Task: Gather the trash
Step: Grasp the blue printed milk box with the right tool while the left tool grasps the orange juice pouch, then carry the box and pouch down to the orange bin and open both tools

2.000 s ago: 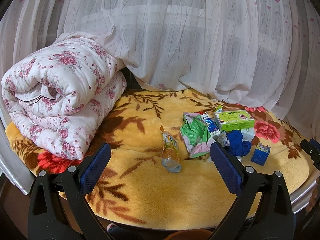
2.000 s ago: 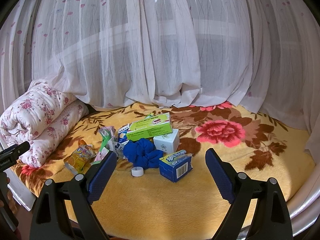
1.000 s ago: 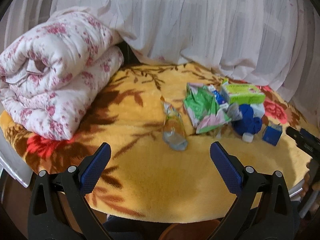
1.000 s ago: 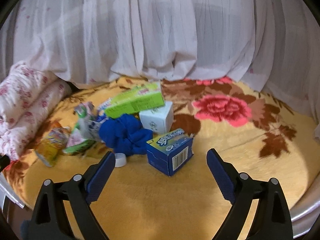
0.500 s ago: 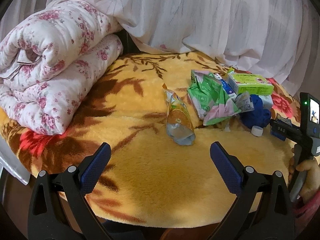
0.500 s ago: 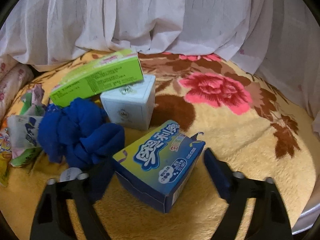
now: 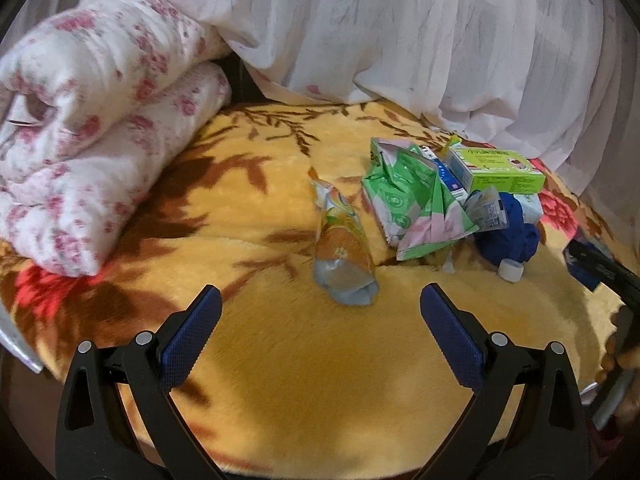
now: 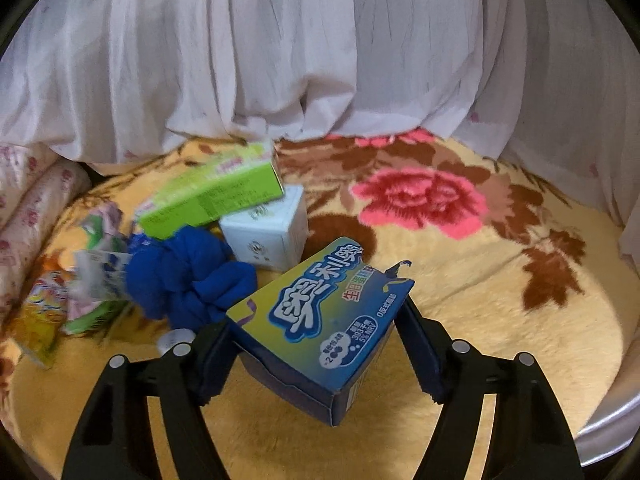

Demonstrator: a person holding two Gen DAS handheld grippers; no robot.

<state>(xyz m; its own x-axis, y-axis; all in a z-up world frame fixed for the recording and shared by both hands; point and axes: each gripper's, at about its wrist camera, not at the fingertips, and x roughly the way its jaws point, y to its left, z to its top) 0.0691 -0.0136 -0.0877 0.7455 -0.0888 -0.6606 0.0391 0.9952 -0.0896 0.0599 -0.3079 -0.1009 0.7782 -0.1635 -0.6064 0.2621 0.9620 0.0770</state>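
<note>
**Desk:** Itemise both grippers, nearest things first.

**Operator:** Item one, my right gripper [image 8: 316,344]. Its jaws are closing, set a good way apart, with the blue snack box [image 8: 320,320] between them. Both pads sit against the box's sides, so I log it as grasped. The box is tilted, its printed top towards the camera, one torn flap sticking up at its far corner, low over the yellow floral blanket [image 8: 500,320].

**Desk:** And behind it?

**Operator:** Just left of the box, a white bottle cap [image 8: 174,338] on the blanket. Past that, a bunched blue cloth [image 8: 188,284] touching the box's left side. Behind the cloth, a pale blue cube box [image 8: 268,232], with a green carton [image 8: 216,192] leaning across its top. Far left, blurred wrappers. A white curtain [image 8: 320,60] closes off the back.

**Desk:** The left side?

**Operator:** Item two, my left gripper [image 7: 320,332]. Jaws spread wide, nothing between the pads, hanging over bare blanket. Nearest ahead lies an orange and silver snack pouch [image 7: 344,248], flat, its torn end pointing away. To its right, crumpled green and pink wrappers [image 7: 412,204], then the same cap, cloth and green carton. At the right edge I see part of the right gripper's black frame, with the blue box at its tip. Far left, a folded floral quilt [image 7: 92,120] rests on the blanket.
</note>
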